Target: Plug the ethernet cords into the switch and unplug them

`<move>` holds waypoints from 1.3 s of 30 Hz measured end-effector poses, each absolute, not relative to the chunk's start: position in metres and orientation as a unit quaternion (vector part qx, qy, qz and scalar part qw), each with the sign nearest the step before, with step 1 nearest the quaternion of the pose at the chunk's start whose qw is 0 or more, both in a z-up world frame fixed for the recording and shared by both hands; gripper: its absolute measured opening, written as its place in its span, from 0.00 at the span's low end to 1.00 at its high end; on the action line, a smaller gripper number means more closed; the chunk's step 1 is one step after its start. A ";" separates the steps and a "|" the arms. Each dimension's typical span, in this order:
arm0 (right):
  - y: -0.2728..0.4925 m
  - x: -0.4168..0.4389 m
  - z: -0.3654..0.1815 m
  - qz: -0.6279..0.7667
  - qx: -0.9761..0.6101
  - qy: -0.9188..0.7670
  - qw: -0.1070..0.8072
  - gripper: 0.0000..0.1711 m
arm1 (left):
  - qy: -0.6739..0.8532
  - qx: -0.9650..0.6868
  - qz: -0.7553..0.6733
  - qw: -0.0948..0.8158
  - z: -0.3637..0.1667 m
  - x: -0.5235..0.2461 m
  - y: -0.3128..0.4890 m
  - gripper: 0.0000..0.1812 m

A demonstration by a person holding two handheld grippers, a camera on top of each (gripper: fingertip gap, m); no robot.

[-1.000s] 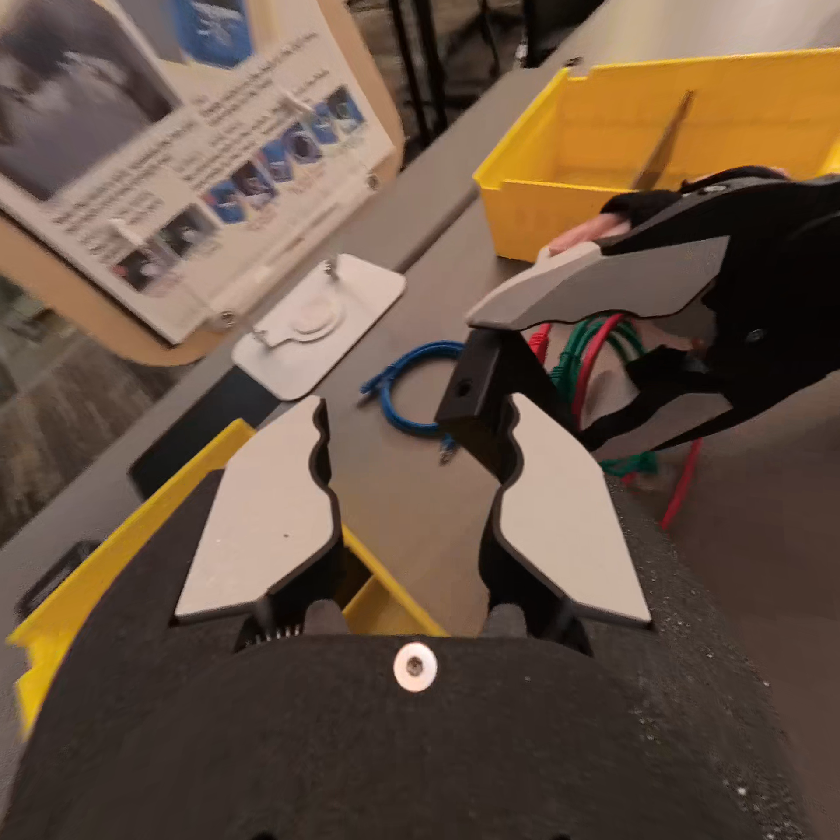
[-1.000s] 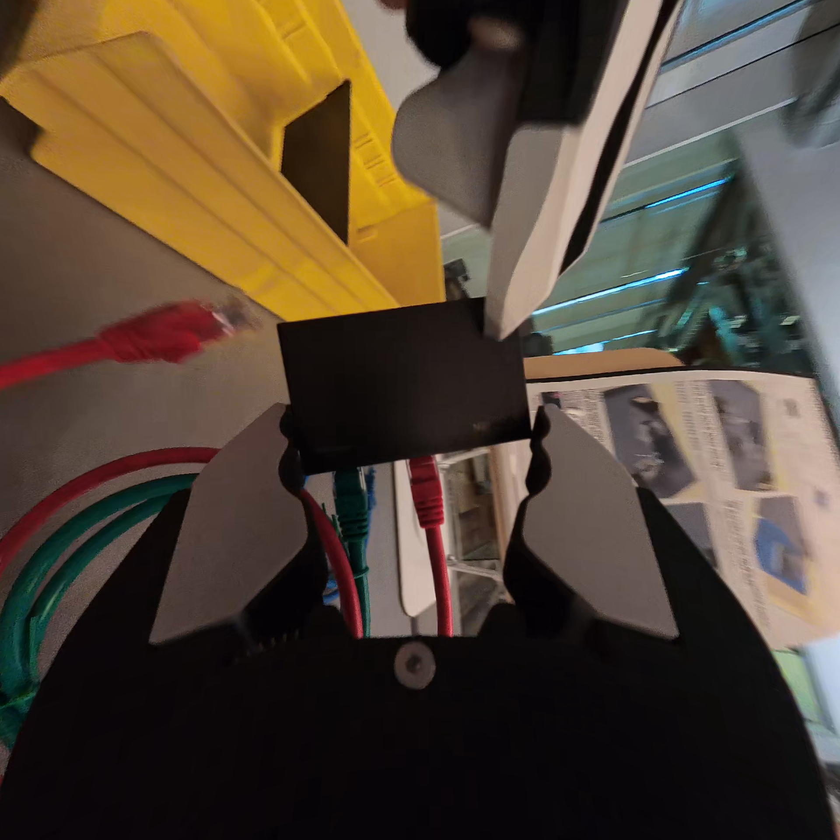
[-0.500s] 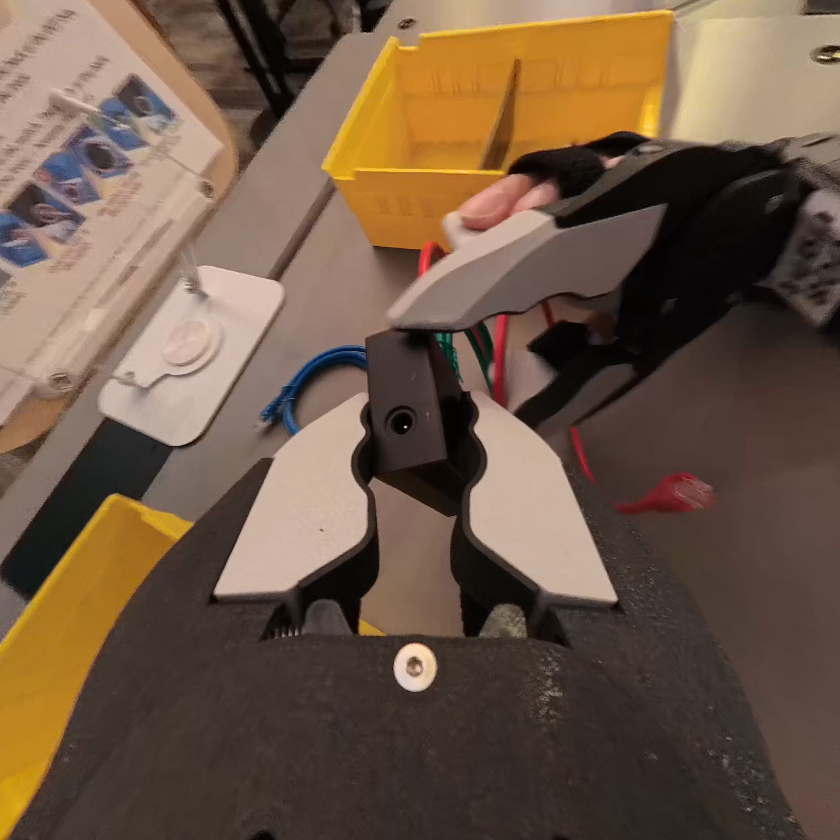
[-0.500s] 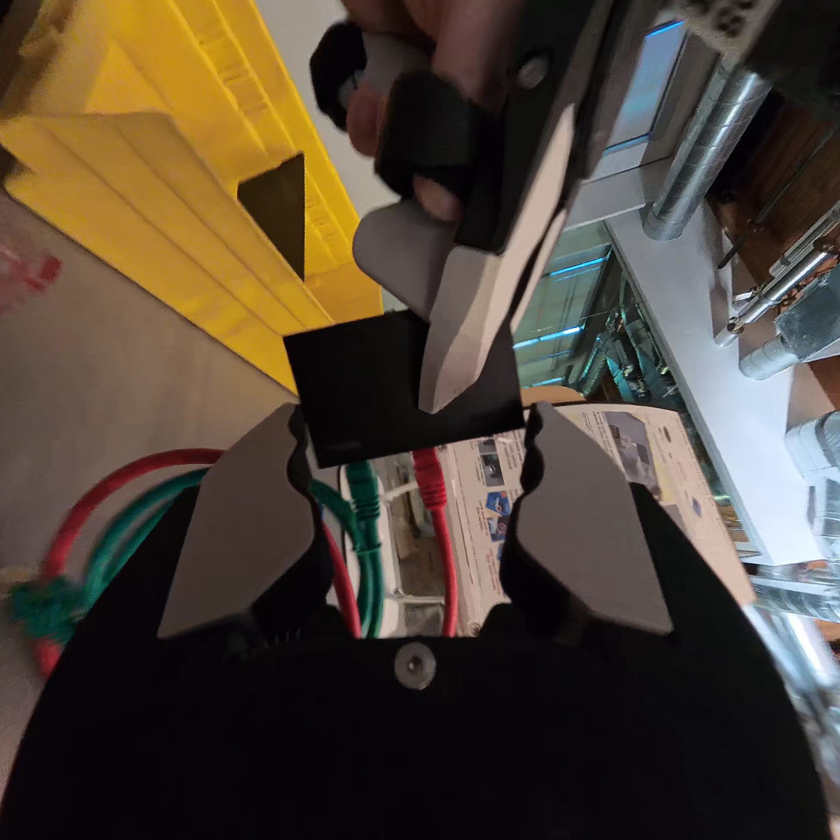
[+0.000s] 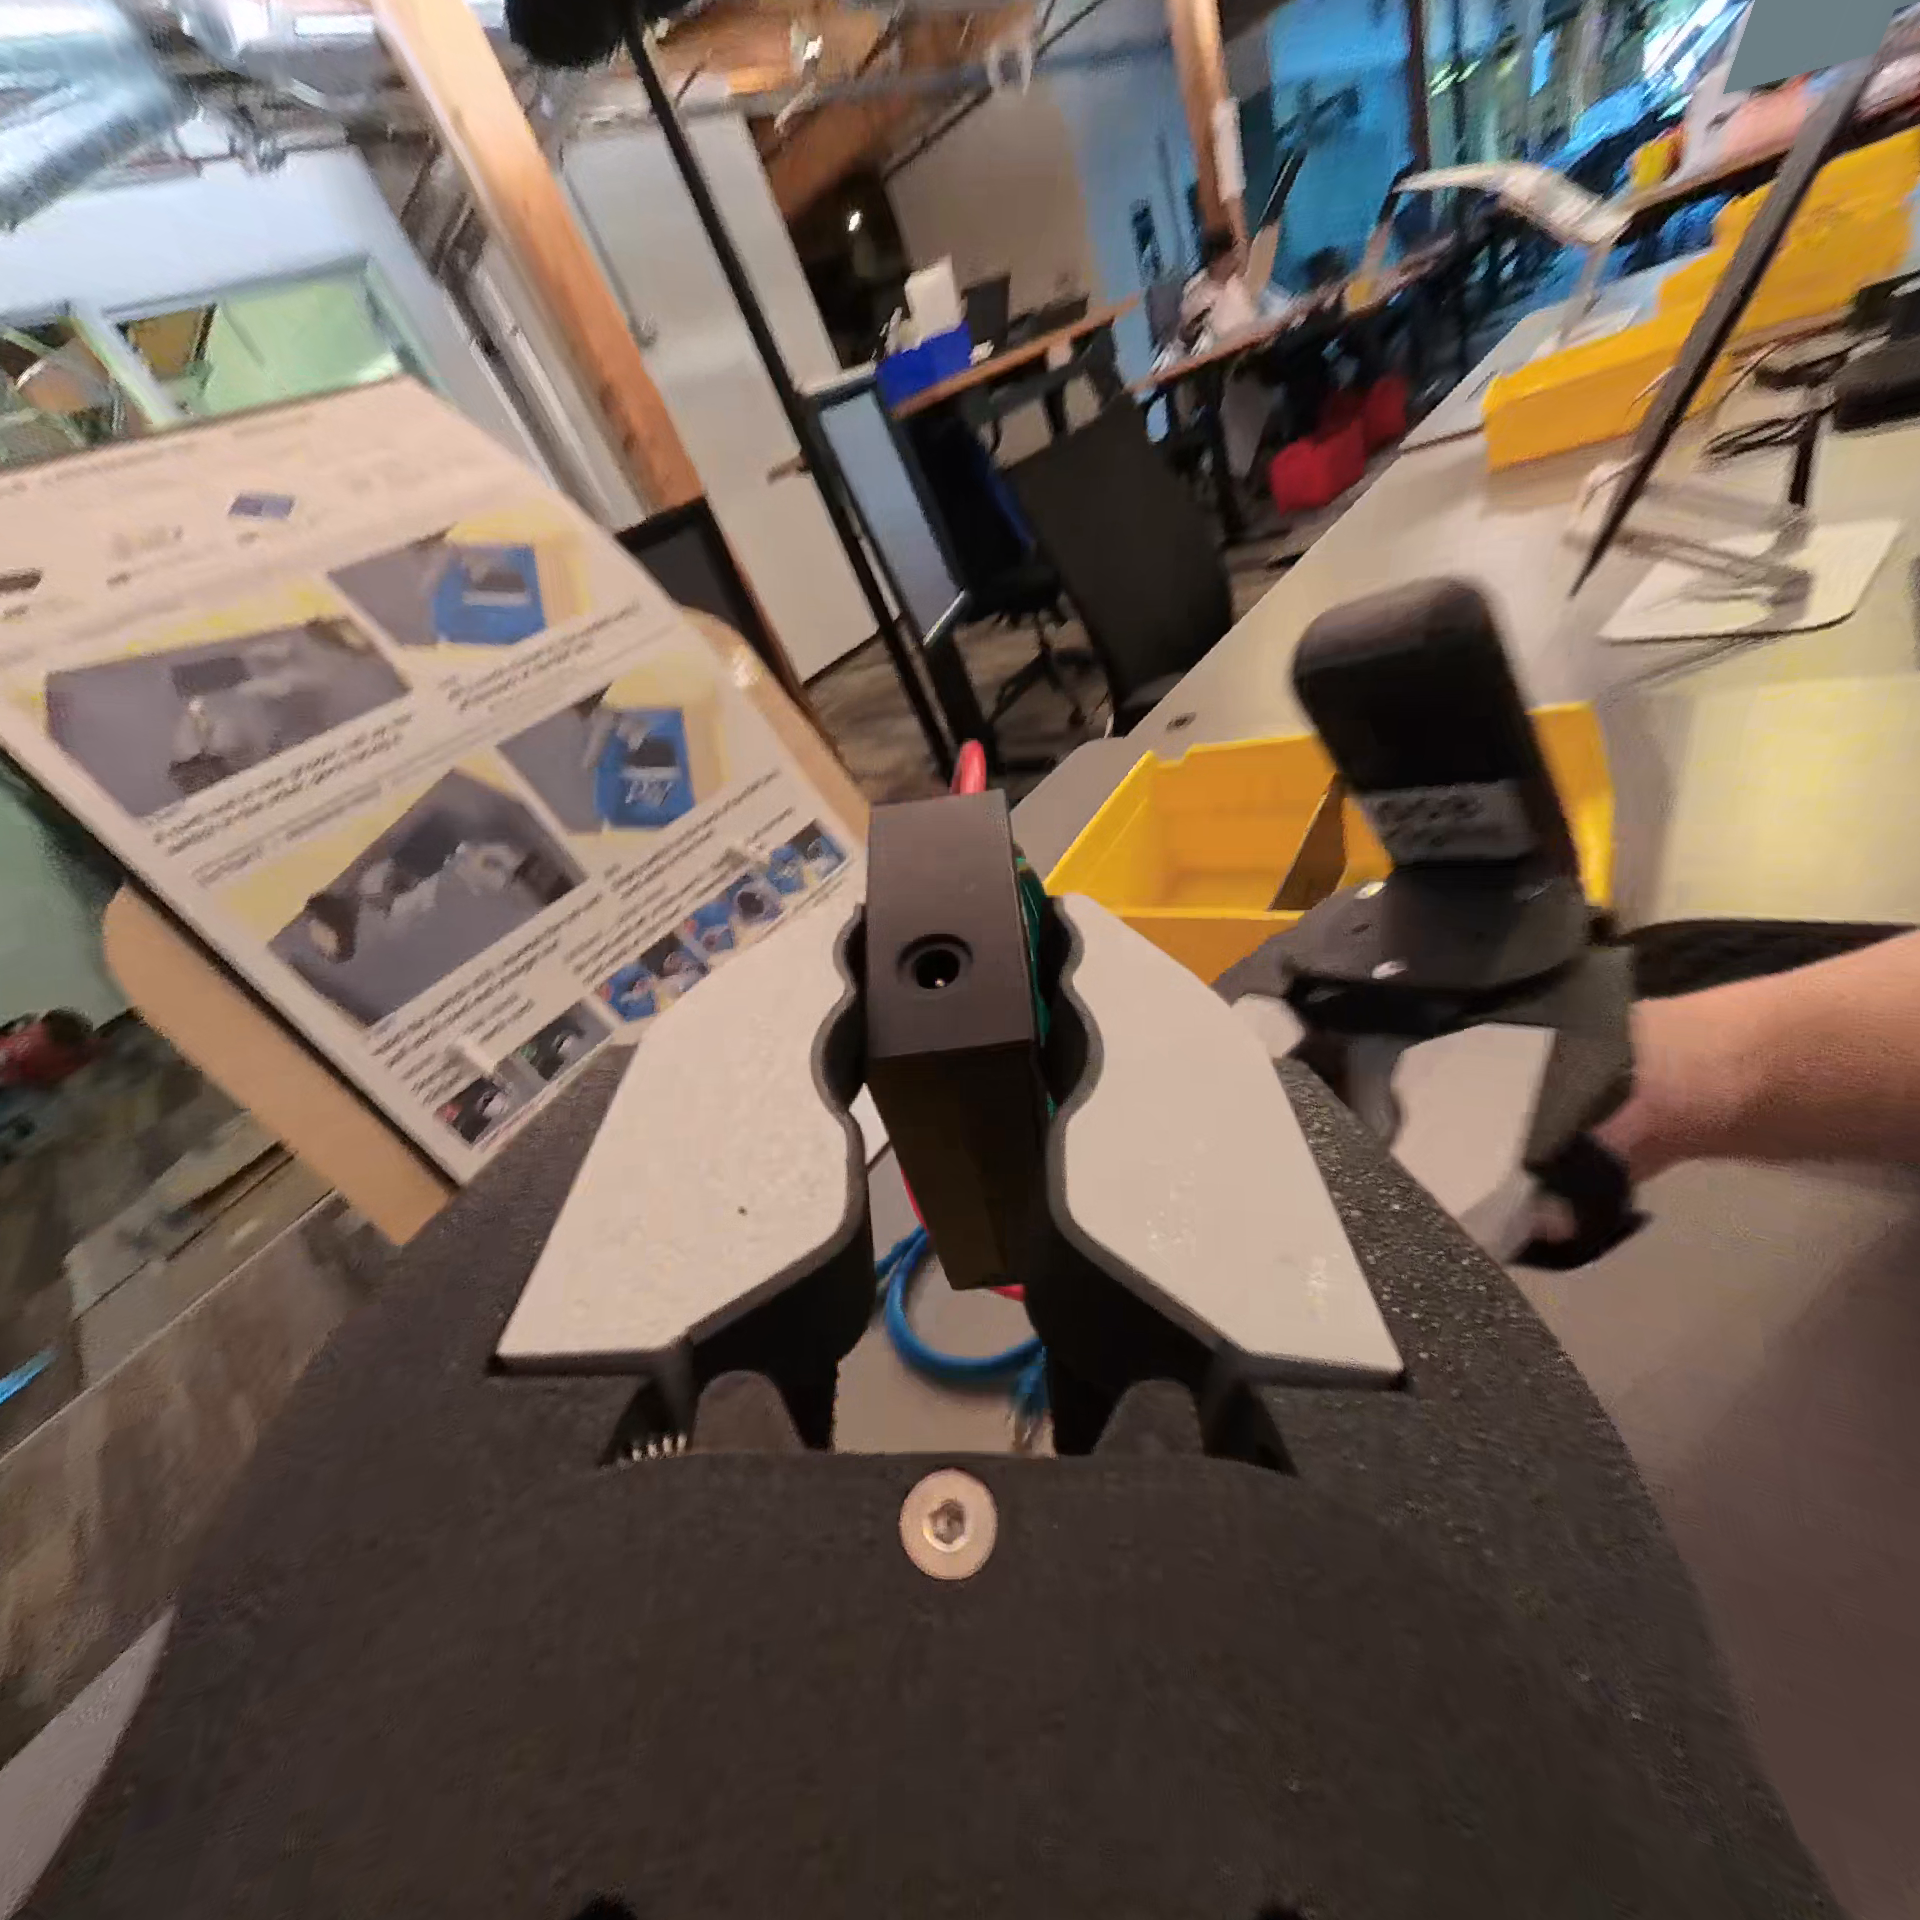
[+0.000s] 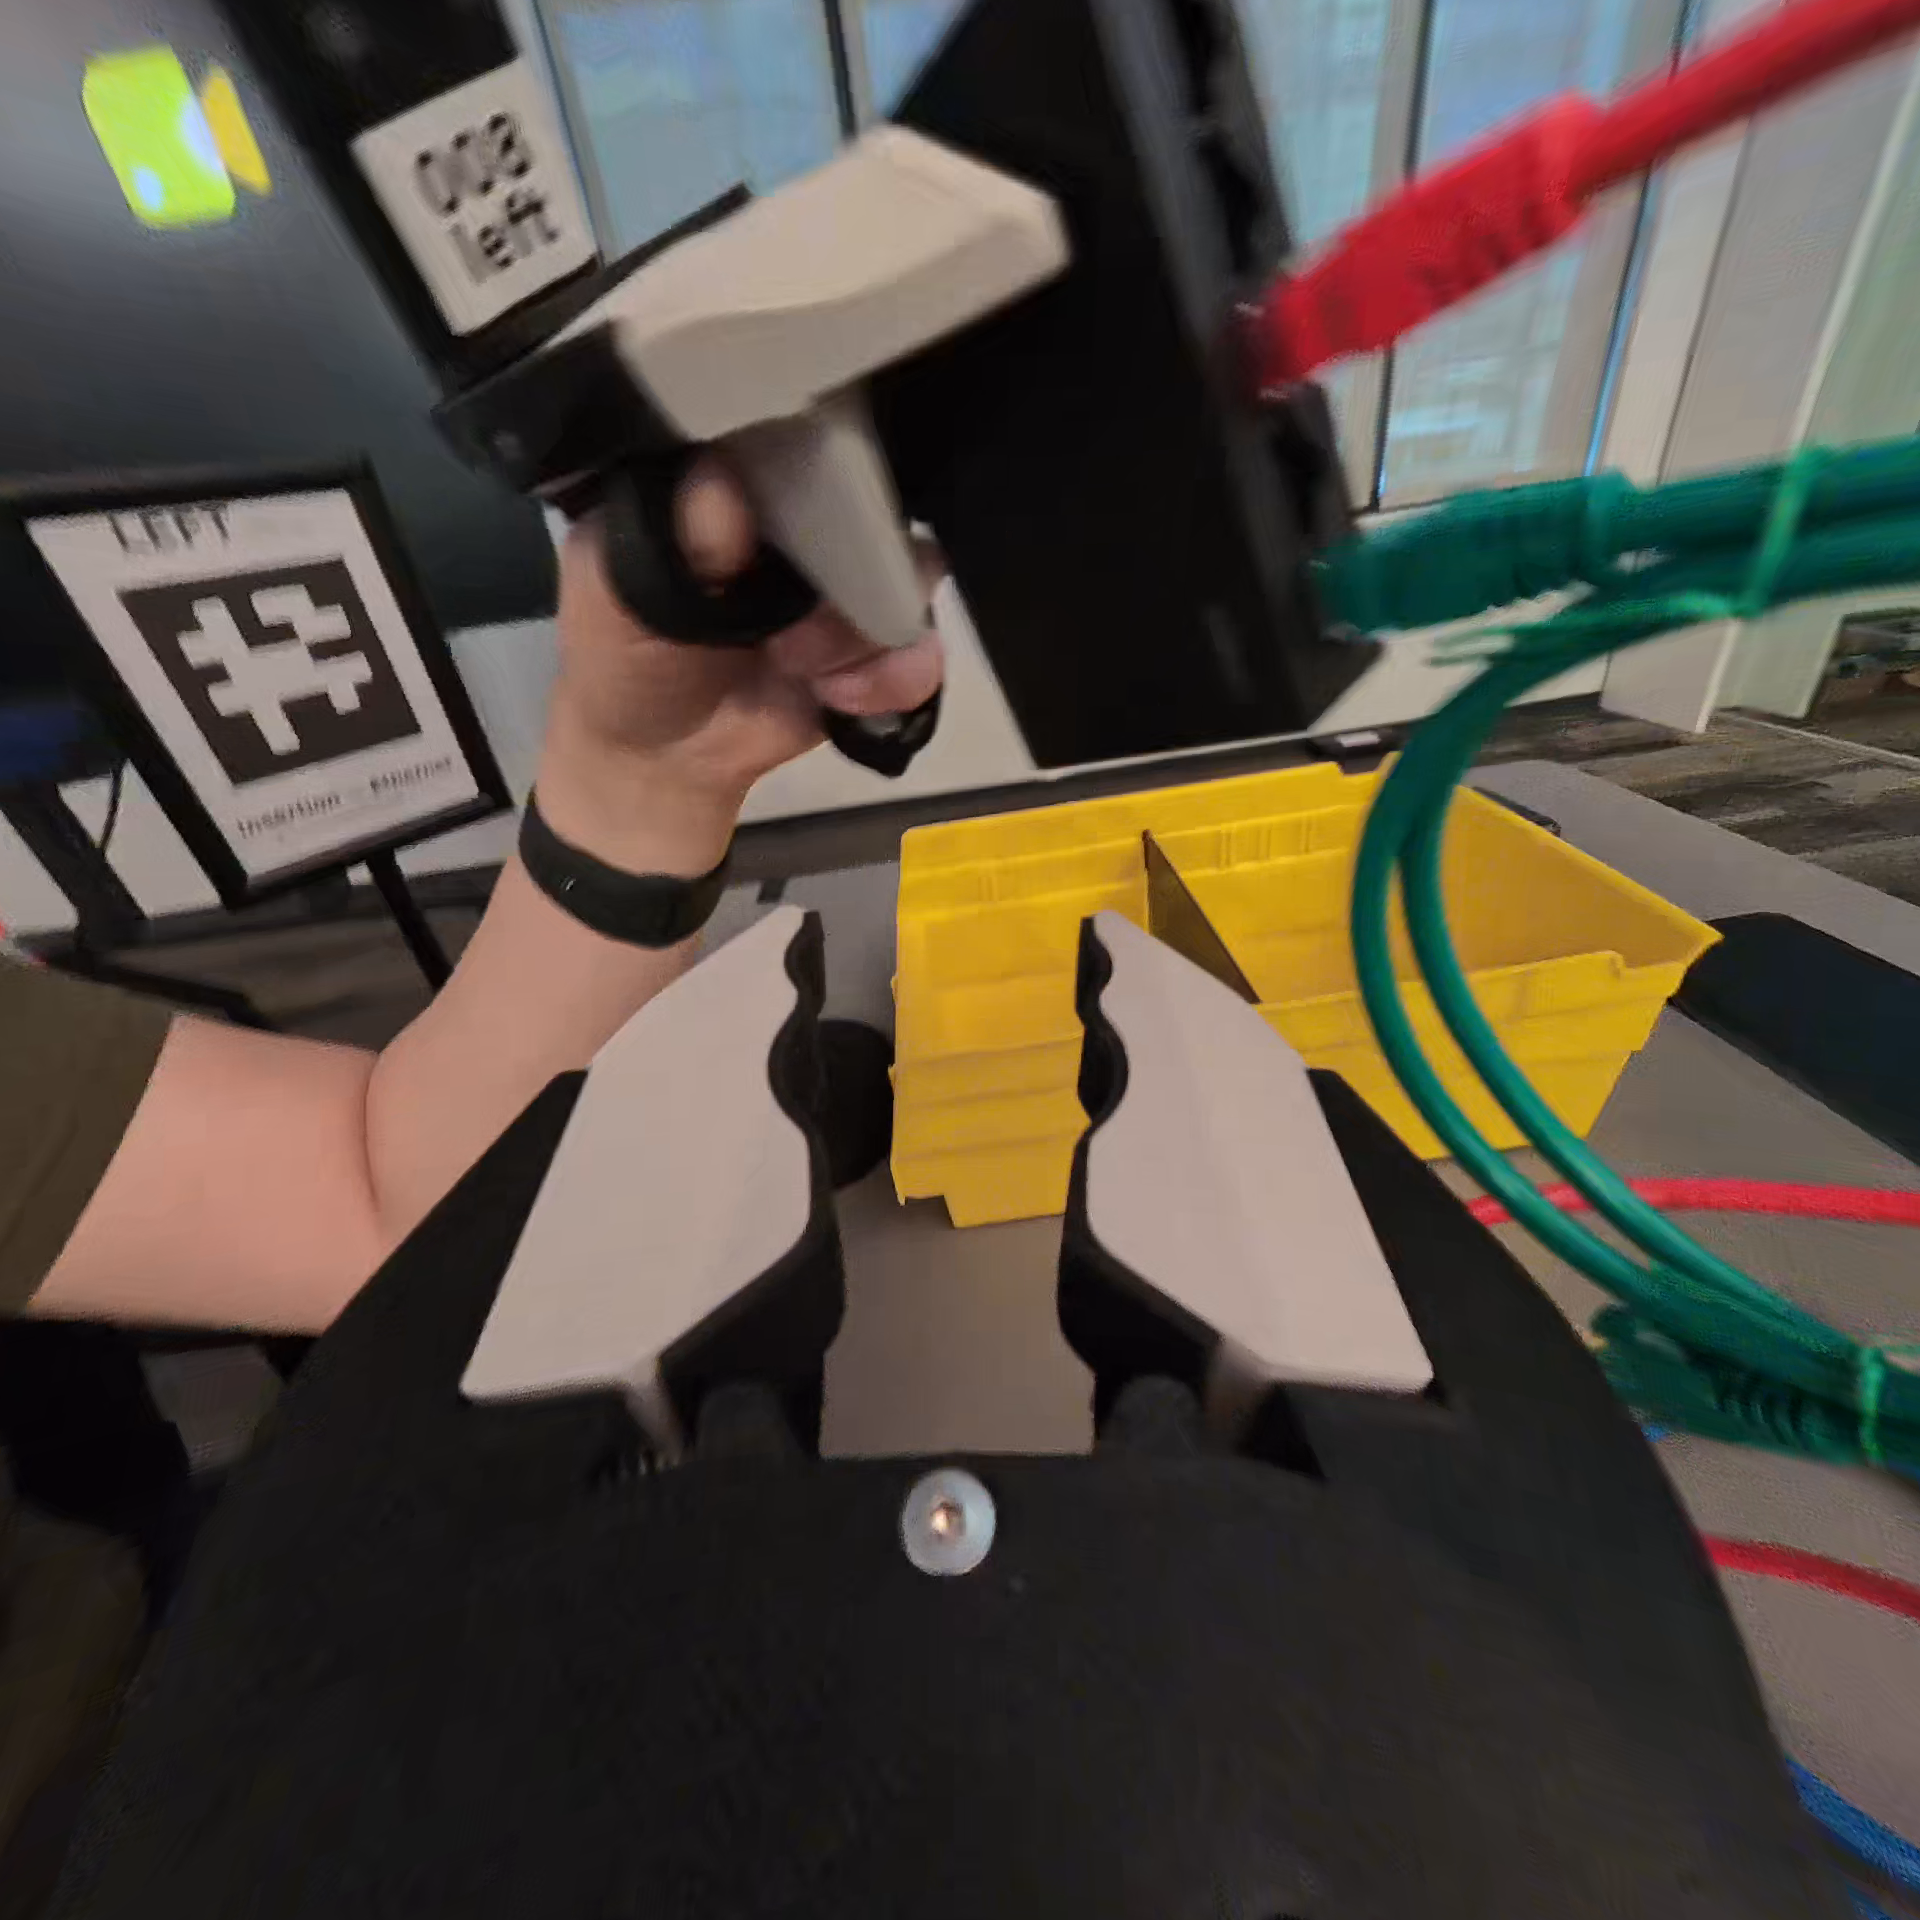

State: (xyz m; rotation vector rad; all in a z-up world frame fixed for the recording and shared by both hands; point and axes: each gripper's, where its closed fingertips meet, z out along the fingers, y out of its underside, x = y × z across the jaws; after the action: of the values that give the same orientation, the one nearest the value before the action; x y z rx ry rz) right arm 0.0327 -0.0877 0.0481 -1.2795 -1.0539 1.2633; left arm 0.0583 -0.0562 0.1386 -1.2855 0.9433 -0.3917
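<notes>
the left wrist view looks forward and slightly up along its fingers, very near the black switch (image 5: 951, 1023), facing an angled poster board (image 5: 395, 769) and the room beyond. the right wrist view sits lower, looking level across the table toward a yellow bin (image 6: 1299, 997) and windows, with the switch (image 6: 1101, 416) close above. both views share the switch, the bin (image 5: 1195, 862) and the green cord (image 6: 1455, 1039).

A divided yellow bin (image 6: 1351, 997) sits on the worktop (image 5: 1714, 1455); a tilted poster board (image 5: 343, 748) stands at its left edge.
</notes>
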 end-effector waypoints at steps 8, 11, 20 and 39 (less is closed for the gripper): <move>-0.075 0.066 0.088 0.655 -0.442 -0.307 0.530 0.33 | 0.458 -0.494 -0.246 0.696 0.154 0.108 -0.099 0.16; -0.089 0.081 0.106 0.696 -0.375 -0.305 0.531 0.31 | 0.474 -0.478 -0.245 0.698 0.151 0.120 -0.107 0.16; -0.103 0.093 0.109 0.512 -0.350 -0.465 0.632 0.17 | 0.492 -0.461 -0.339 0.656 0.154 0.101 -0.123 0.21; -0.094 0.106 0.079 0.224 -0.337 -0.643 0.650 0.18 | 0.670 -0.410 0.046 0.618 0.080 0.107 -0.105 0.18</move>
State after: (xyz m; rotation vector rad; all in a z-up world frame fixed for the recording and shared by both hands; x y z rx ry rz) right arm 0.1060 -0.0938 0.0795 -0.7654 -1.4606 0.5100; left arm 0.1070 -0.1052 0.0800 -0.9425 1.5414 0.1063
